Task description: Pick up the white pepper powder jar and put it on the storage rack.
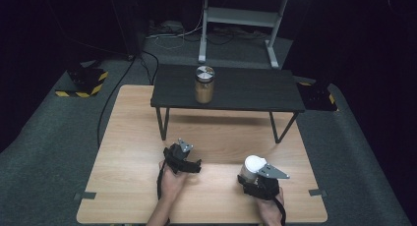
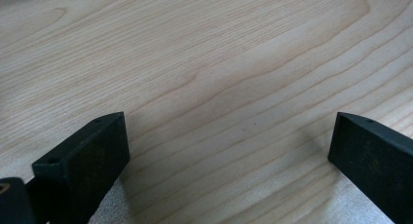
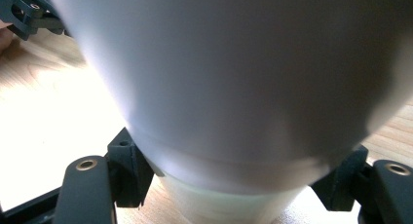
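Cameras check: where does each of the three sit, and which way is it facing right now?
High view: above the person's side, looking forward and down on the wooden table; both forearms, left gripper, right gripper show.
Left gripper view: on that gripper, facing bare tabletop between open jaws.
Right gripper view: close on the white-lidded container, jaws clamped at its sides.
Shared: high view also shows this container.

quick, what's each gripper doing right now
Left gripper: open, nothing between the jaws.
Right gripper: closed on the white-lidded jar.
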